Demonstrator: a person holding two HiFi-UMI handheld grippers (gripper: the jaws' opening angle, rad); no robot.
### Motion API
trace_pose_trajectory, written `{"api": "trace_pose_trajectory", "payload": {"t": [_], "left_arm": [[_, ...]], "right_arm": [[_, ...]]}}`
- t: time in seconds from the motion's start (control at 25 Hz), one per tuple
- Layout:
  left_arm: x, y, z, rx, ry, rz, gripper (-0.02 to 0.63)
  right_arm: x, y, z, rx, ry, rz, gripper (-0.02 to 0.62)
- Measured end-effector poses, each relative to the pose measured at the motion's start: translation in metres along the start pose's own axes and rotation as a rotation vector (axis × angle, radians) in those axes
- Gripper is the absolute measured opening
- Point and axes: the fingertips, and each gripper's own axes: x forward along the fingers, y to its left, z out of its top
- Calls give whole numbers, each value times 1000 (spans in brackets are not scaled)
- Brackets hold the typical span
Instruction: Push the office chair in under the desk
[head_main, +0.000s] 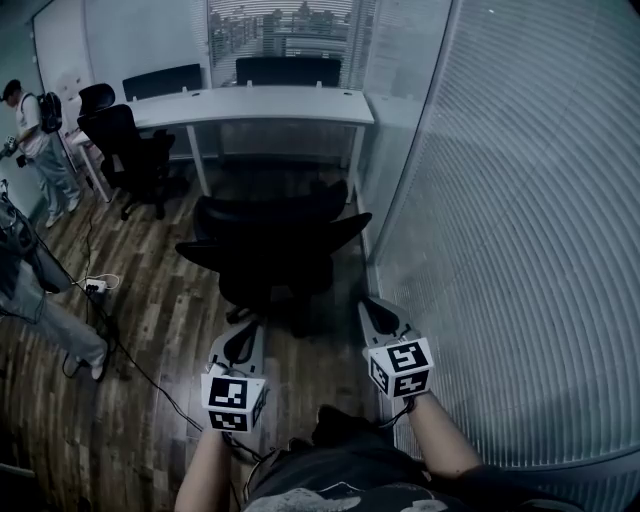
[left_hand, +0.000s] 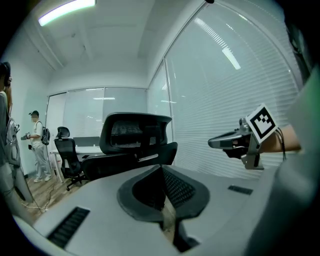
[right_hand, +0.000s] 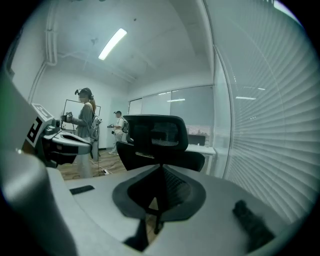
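Office chair (head_main: 270, 250): black, on wood floor (head_main: 150, 330), standing apart from white desk (head_main: 250, 105), backrest toward grippers.
Left gripper (head_main: 243, 330): jaws together, near chair's back.
Right gripper (head_main: 378, 312): jaws together, near chair, beside glass wall (head_main: 500, 250).

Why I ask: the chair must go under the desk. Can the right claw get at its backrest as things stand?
Probably yes: the right claw, shut, faces the office chair from behind, with only open floor between them.
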Motion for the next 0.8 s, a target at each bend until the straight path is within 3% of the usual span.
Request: {"api": "trace_pose_trajectory", "payload": {"t": [0.2,0.24,0.32,0.48,0.52,0.6,0.8], "left_arm": [[2,33,16,26,-24,38,15],[3,38,19,25,-32,40,15],[7,48,20,35,-34,58,17],[24,63,10,106,-10,102,21],[30,66,8,127,-6,109,39],[39,76,8,187,5,132,150],[70,98,2,395,64,206,281]], "right_arm": [[12,-7,23,-115,-8,-52,29],[17,-6,25,-152,-2,-51,44],[27,-3,24,-212,18,-37,142],[56,-6,11,-297,47,-7,187],[64,-9,8,-316,58,-4,195],[79,-14,7,-343,76,-3,213],[118,-37,2,-392,134,-37,302]]}}
